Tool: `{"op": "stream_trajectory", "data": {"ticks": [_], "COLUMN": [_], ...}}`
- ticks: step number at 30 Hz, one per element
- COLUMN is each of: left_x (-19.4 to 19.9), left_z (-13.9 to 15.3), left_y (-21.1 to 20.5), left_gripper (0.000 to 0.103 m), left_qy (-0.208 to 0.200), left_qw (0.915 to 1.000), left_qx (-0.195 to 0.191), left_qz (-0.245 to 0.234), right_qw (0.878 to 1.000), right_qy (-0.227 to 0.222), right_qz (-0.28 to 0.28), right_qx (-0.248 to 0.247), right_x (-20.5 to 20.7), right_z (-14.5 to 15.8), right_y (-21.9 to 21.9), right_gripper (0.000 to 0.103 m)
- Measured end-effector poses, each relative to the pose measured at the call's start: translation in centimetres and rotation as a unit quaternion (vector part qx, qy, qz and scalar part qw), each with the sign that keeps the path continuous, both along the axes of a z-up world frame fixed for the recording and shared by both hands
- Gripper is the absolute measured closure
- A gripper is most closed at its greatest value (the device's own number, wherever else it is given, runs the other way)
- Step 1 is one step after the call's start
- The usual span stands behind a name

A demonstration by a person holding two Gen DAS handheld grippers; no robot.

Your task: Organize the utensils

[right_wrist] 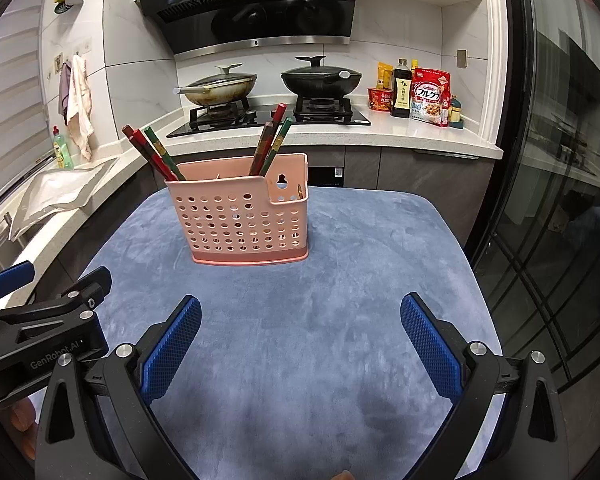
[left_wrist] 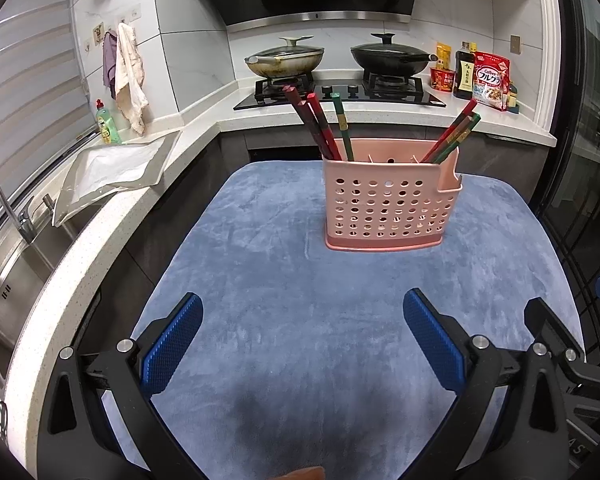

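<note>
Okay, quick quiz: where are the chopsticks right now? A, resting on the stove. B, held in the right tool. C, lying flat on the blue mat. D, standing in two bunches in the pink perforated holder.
D: the chopsticks stand leaning in two bunches at opposite ends of the pink holder, and both the left tool and the right tool are open and hold nothing.

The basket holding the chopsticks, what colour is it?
Pale pink plastic basket, its front dotted with round holes; the right wrist view shows it best.
</note>
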State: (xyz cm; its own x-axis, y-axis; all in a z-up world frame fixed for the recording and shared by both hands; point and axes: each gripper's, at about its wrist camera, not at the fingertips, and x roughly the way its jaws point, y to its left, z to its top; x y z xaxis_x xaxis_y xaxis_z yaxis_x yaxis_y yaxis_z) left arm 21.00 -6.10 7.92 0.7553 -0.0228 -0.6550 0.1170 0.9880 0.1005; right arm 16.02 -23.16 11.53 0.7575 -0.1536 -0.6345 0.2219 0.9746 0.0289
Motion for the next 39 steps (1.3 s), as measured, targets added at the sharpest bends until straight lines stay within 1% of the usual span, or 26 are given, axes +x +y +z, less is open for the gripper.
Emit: {"op": "stream_trajectory", "data": {"ticks": [10, 34, 39], "left_x": [0.6, 0.9, 1.1], "left_z": [-0.1, -0.3, -0.6], "left_y": [0.5, 0.5, 0.4], "left_gripper": [0.007, 0.007, 0.007], "left_qy": [0.004, 0.003, 0.006], "left_qw": [0.9998, 0.9999, 1.0], "left_qx": [-0.004, -0.004, -0.003], "left_qz": [0.018, 0.015, 0.007], "right_qw": [1.0, 1.0, 1.0], "right_qy": [0.003, 0.004, 0.004], "right_qz": [0.0, 0.0, 0.0], "right_qx": [0.0, -0.001, -0.001], "right_x": [0.3, 0.7, 0.9], "right_z": [-0.2, -0.4, -0.5], "right_y": [0.1, 0.1, 0.1], "right_gripper": [0.007, 0.007, 0.007]}}
